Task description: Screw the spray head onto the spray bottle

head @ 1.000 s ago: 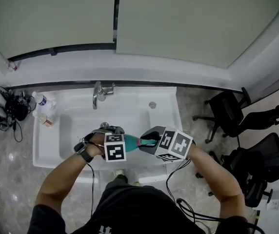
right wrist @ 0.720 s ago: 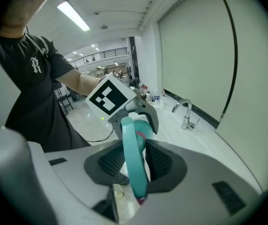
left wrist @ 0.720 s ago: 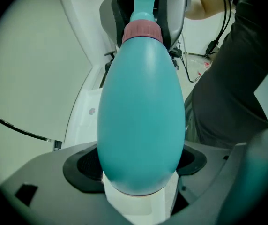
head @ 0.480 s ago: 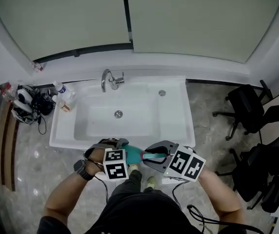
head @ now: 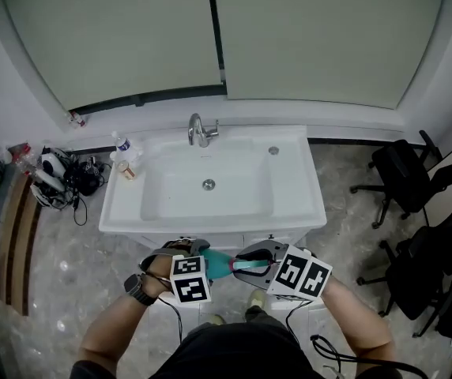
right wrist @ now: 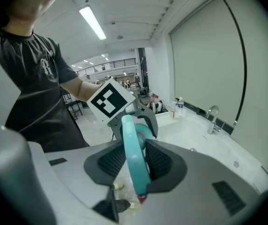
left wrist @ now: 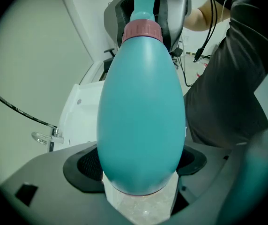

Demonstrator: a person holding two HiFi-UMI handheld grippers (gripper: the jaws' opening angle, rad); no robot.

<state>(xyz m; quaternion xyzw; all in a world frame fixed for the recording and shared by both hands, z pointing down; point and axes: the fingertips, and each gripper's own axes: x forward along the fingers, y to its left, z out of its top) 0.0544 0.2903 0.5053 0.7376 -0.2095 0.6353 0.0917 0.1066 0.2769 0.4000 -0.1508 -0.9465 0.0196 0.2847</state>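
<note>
Over the last second the whole assembly had come away from the sink (head: 309, 205). A second earlier both grippers were over the basin; now they hung in front of the cabinet, above the floor (head: 52, 267), with the faucet (head: 201, 130) well beyond them. The view had pulled back with them, so the person seemed to have stepped back rather than just drawn the arms in.

The grips themselves had not changed. The left gripper (left wrist: 138, 175) had its fingers clamped on the lower body of the teal bottle (left wrist: 141, 116), which pointed away along its fingers towards the other gripper. The right gripper (right wrist: 135, 165) had its fingers closed on the flat teal spray head (right wrist: 133, 149), pads pressing either side. In the head view the two grippers were close together, with the bottle bridging the gap between them.

In the left gripper view the pink collar (left wrist: 142, 30) sat on the bottle's neck, with the head rising from it, so head and bottle were already joined. Whether the thread was fully tight could not be told. My reading is that this was a move of the joined pair, not a screwing turn. What was left was probably a final twist, or simply setting the bottle down.
</note>
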